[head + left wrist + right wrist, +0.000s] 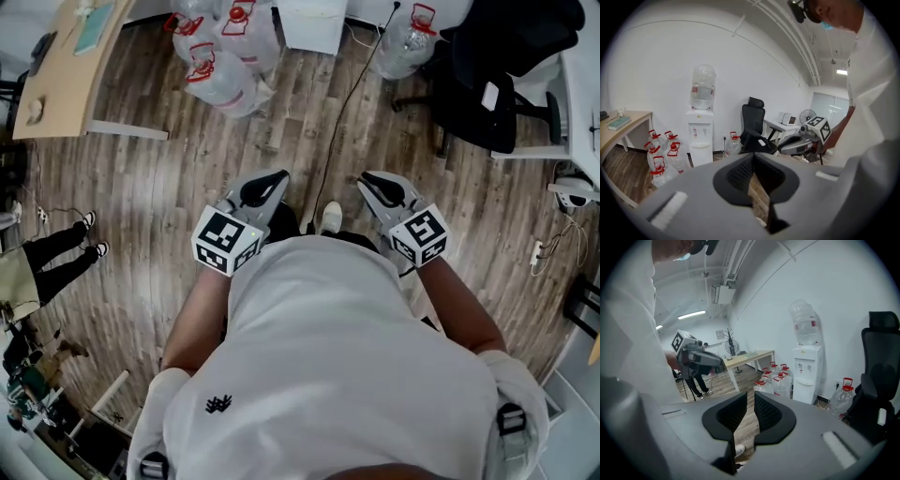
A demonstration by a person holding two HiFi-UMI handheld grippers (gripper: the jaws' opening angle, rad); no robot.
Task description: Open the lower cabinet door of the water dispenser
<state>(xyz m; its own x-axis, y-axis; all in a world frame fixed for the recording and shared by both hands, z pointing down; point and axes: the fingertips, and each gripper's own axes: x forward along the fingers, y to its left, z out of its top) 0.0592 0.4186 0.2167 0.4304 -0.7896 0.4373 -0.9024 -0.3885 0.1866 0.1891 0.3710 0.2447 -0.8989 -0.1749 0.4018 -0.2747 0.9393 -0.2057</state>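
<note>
With the water dispenser point(701, 136) at the far wall, well apart from the left gripper point(753, 157) (jaws together, empty) and the right gripper point(749, 397) (jaws a slit apart, empty), an approach may clip the jugs point(663, 159) beside it or reach its lower cabinet door point(701, 157) too closed to grip

Both grippers are out in front of the torso, side by side, pointing forward and slightly down. left gripper point(265, 189): jaws together at the tips, nothing between them. right gripper point(384, 190): sits just right of the left one, apart from it; jaws a narrow slit apart, pads parallel, nothing between them. Each has its marker cube at the rear, top face up. left forearm point(202, 314) and right forearm point(459, 305): bare, elbows bent, converging toward the grippers.
</note>
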